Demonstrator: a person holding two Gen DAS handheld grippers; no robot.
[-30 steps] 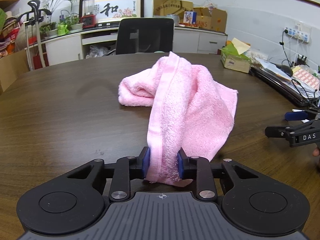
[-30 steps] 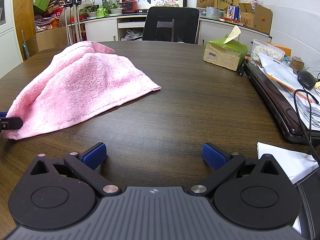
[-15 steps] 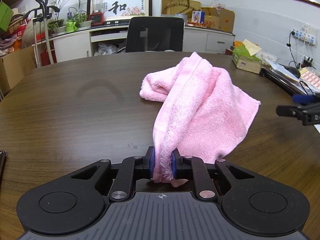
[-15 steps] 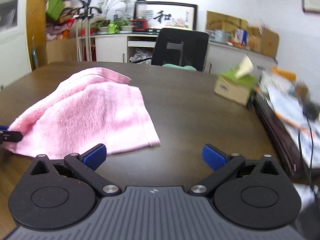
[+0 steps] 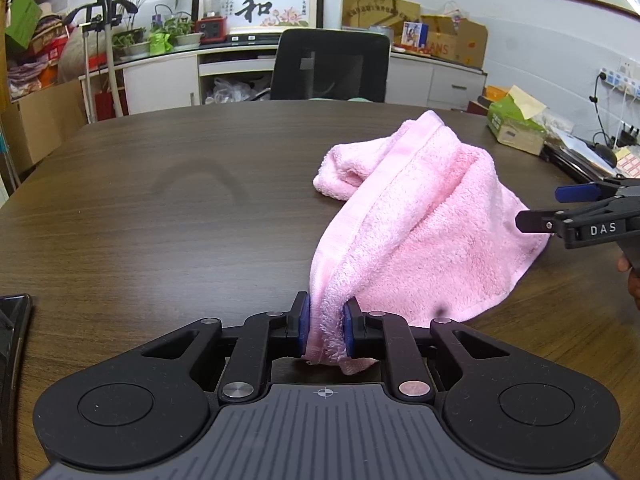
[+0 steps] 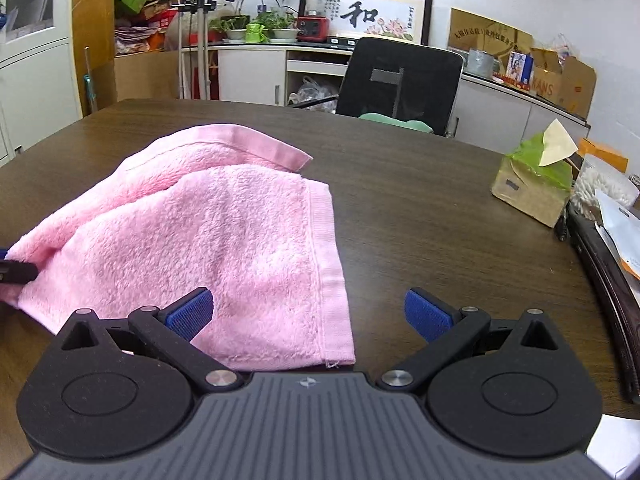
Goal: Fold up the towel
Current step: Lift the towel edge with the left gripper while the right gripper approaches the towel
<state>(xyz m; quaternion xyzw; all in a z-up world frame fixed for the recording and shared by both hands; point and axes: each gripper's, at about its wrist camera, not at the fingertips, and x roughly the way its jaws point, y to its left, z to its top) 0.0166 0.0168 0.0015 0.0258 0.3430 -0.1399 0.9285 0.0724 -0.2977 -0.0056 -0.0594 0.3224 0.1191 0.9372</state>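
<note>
- Lettering "DAS" shows on the right hand-held gripper [image 5: 576,208]; a framed scroll [image 5: 258,10] on the back wall bears the character 和.
- Pink towel [image 5: 424,232] lies crumpled on the brown bench [image 5: 160,208] — one hemmed end is pinched between the blue pads of the left hand-held gripper [image 5: 325,330].
- The right one has its fingers wide apart, the towel's near corner lying between them.

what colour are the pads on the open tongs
Blue pads, clearest in the right wrist view.
</note>
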